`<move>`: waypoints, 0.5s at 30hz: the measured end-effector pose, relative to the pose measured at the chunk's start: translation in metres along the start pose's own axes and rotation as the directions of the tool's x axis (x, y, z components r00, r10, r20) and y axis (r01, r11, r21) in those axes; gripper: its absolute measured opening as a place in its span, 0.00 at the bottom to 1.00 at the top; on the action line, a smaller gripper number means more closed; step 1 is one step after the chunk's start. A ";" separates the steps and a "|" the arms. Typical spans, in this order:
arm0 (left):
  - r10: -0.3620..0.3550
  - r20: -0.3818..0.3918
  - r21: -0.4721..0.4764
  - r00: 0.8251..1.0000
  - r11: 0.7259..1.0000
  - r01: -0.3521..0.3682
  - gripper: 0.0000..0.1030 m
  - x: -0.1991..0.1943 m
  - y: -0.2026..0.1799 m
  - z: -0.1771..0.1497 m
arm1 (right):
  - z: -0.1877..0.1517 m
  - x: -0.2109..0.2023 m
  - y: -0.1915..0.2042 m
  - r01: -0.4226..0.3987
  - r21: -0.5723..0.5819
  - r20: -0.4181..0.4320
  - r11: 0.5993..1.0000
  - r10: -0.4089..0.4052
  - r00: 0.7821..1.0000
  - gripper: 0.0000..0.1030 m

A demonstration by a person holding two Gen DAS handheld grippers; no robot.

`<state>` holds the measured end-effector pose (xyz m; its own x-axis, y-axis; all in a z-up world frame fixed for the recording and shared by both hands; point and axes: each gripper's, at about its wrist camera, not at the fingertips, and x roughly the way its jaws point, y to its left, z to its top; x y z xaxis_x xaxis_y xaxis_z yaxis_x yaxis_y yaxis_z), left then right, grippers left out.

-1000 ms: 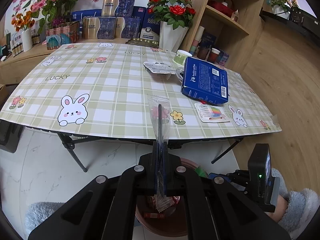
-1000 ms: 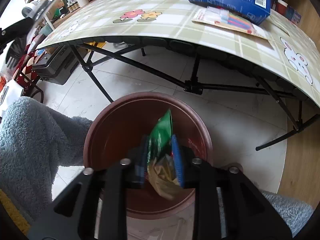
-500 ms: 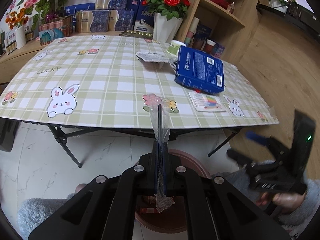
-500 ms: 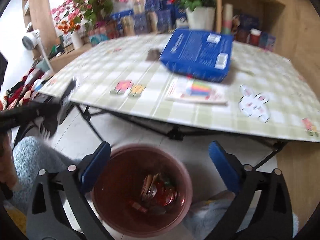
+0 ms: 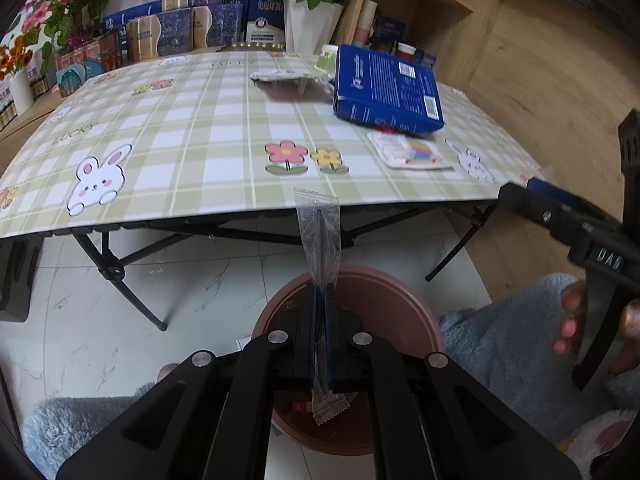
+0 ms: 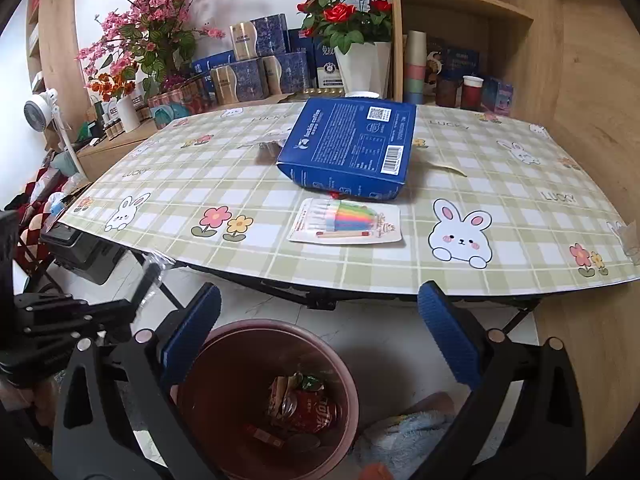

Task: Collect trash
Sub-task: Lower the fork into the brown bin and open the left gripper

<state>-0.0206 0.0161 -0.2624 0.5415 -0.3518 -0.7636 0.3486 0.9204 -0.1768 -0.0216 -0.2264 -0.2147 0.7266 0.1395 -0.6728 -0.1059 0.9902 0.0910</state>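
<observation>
Left wrist view: the left gripper (image 5: 319, 300) has its jaws pressed together on a clear plastic wrapper (image 5: 318, 232); the wrapper stands upright between the pads, its upper end rising above the fingertips and its crimped lower end hanging below them; the gripper sits directly above the brown trash bin (image 5: 384, 300), which stands on the pale marble-pattern floor (image 5: 100, 312) in front of the folding table (image 5: 200, 128). At the right edge of this view the right gripper (image 5: 560, 216) appears, held by a hand (image 5: 576, 320) in a fluffy blue sleeve (image 5: 500, 340).

Right wrist view: the right gripper (image 6: 320, 328) has its jaws spread wide with nothing between the blue pads (image 6: 448, 336); it points down toward the bin (image 6: 344, 360), whose bottom holds a red drink can (image 6: 312, 412) and crumpled wrappers (image 6: 292, 386).

On the checked green tablecloth: a blue coffee box (image 6: 352, 144) lies flat near the middle; a card of coloured candles (image 6: 346, 222) lies just in front of it, near the table's front edge; a flat grey packet (image 5: 280, 77) lies farther back, beside the box; a white vase of red roses (image 6: 360, 40) stands behind the table, beside the wooden shelf (image 6: 460, 0).
</observation>
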 end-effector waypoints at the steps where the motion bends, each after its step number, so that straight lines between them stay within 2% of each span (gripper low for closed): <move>1: -0.003 -0.009 0.004 1.000 1.000 0.003 0.04 0.003 -0.001 -0.002 | 0.000 0.001 0.000 -0.005 0.002 -0.002 1.000 0.005 1.000 0.94; 7: -0.013 -0.062 0.043 0.998 0.999 0.016 0.04 0.020 -0.008 -0.014 | 0.000 0.002 -0.005 -0.008 0.025 -0.008 1.000 0.008 1.000 0.94; 11: -0.031 -0.095 0.039 0.995 0.999 0.035 0.04 0.029 -0.009 -0.018 | 0.000 0.003 -0.007 -0.042 0.037 -0.024 0.998 0.043 0.999 0.95; 15: -0.035 -0.109 0.041 0.993 0.998 0.040 0.06 0.034 -0.010 -0.019 | 0.001 0.002 -0.006 -0.030 0.027 -0.028 0.999 0.031 0.999 0.94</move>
<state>-0.0207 -0.0020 -0.2980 0.4422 -0.3634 -0.8200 0.4013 0.8978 -0.1814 -0.0188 -0.2317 -0.2165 0.7037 0.1700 -0.6899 -0.1093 0.9853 0.1313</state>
